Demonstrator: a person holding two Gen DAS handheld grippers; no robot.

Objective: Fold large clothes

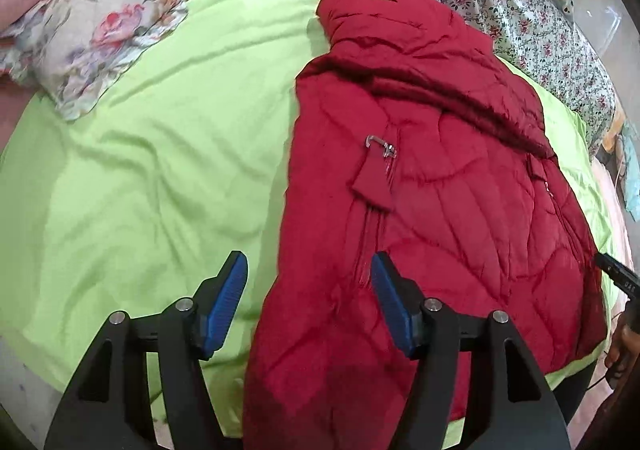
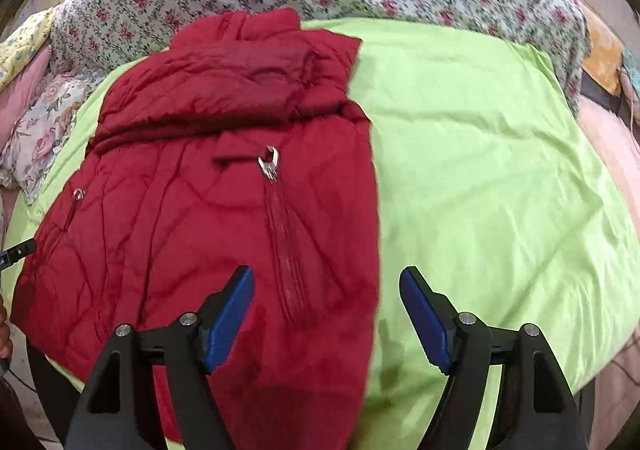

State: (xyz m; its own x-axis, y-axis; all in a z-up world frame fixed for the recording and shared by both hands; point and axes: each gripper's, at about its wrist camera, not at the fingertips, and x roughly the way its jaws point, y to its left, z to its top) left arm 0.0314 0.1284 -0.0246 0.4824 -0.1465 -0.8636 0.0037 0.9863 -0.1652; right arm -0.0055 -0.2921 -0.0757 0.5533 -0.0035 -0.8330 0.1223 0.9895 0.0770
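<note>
Left wrist view: you're hovering both tools, left tool (image 1: 308, 290) and right tool (image 2: 326, 306), spread and empty over the red jacket (image 1: 420, 209); sides folded in, crosswise folding remaining.

- Setting: a home bedroom.
- Bed (image 1: 568, 61) with small-rose floral sheet.
- Lime-green cover (image 1: 160, 153) spread across it.
- Floral pillow (image 1: 100, 37) at one end.
</note>
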